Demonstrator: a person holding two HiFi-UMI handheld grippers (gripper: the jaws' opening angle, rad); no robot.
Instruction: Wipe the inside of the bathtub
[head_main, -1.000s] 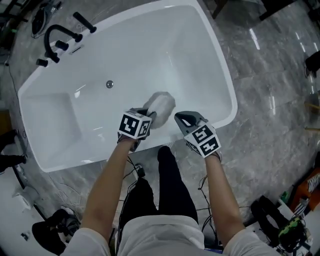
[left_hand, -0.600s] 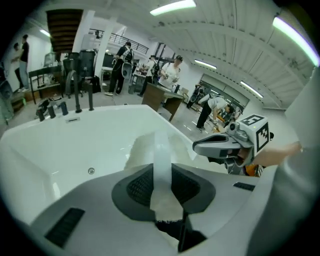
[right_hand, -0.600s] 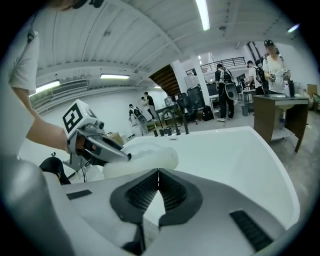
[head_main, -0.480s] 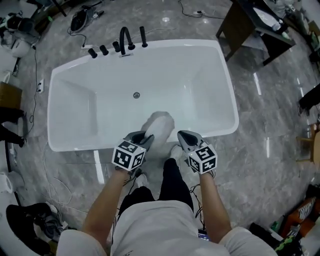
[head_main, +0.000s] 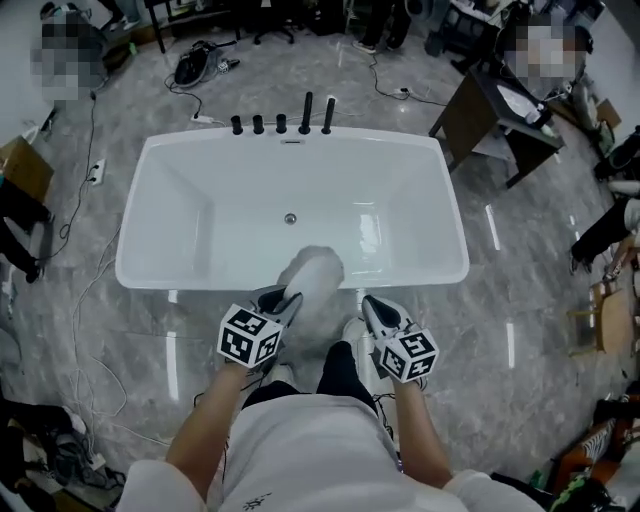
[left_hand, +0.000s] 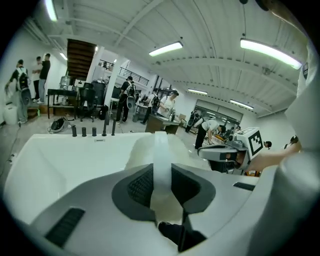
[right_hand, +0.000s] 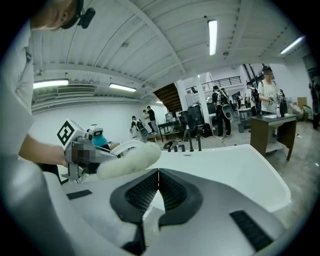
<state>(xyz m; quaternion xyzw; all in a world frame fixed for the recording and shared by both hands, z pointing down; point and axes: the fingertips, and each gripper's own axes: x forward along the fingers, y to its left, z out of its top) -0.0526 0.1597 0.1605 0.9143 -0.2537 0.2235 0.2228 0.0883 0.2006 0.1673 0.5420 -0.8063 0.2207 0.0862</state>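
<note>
The bathtub (head_main: 240, 195) is white and lies crosswise below me, with nothing in it, and its drain (head_main: 290, 218) is a small dark dot in the middle of the floor of the tub. A fluffy white cloth (head_main: 312, 272) hangs over the near rim of the bathtub, about midway along that rim. My left claw (head_main: 284, 297) is just on my side of that rim and is pinching the cloth. In the left gripper view, a flat white strap (left_hand: 161, 165) of the cloth runs straight up between the two dark pads. They are pressed onto it, and the fluffy bulk rises beyond the tips.

My right claw (head_main: 371, 302) is beside the left one, also at the near rim of the bathtub and a little apart from the cloth. In the right gripper view its jaws are pressed together at the tips with nothing between them, and only the white of the tub shows through the gap lower down.

A row of black taps (head_main: 282, 123) stands along the far rim of the bathtub. Grey marble floor (head_main: 520, 290) surrounds the tub. A dark wooden desk (head_main: 470, 115) stands off the bathtub's far right corner, and cables (head_main: 85, 170) trail over the floor past its left end. People stand in the room beyond the far rim.
</note>
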